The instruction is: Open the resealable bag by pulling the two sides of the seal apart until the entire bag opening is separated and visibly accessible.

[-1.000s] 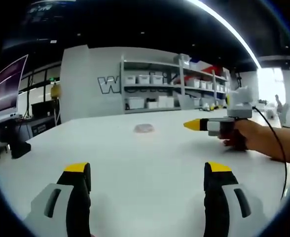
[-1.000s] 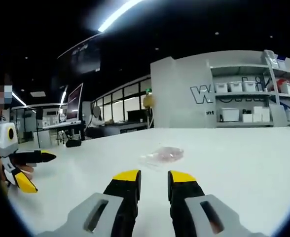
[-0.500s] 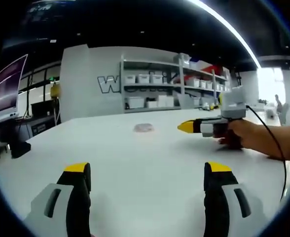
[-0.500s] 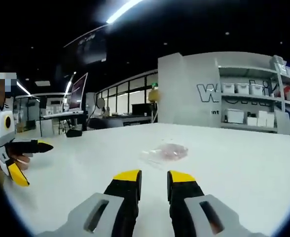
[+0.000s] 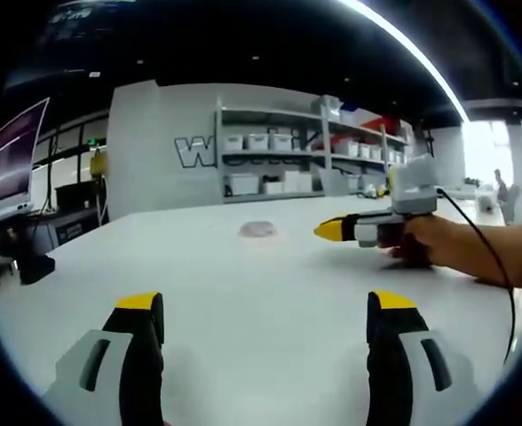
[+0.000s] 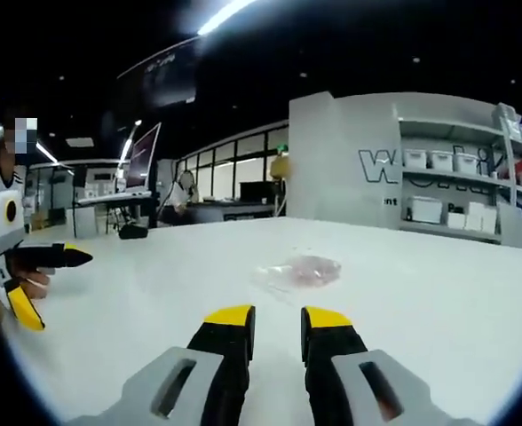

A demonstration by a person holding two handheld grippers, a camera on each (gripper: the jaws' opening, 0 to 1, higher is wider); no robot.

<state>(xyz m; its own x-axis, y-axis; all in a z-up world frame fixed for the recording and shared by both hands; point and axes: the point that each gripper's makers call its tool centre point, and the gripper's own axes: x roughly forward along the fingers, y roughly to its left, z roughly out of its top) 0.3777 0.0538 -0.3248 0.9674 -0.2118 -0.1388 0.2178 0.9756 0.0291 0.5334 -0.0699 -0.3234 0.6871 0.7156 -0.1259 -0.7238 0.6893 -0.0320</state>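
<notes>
Approach is the step in hand: on the white table [image 6: 438,293] the resealable bag [image 6: 301,271] lies untouched, well ahead. Left gripper [image 5: 265,311] spread wide and empty, right gripper [image 6: 277,319] nearly closed, empty. Next, each must pinch one seal side; the seal itself is probably too blurred to locate.

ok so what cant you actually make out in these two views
- Bag seal: right gripper view, too small and blurred to tell shut from open.
- Bag contents: left gripper view, a far pinkish smudge.
- Shelf bins: too small for contents.
- Wall lettering: cut off by the shelf.
- Right gripper jaws: side-on in left gripper view, gap hidden.
</notes>
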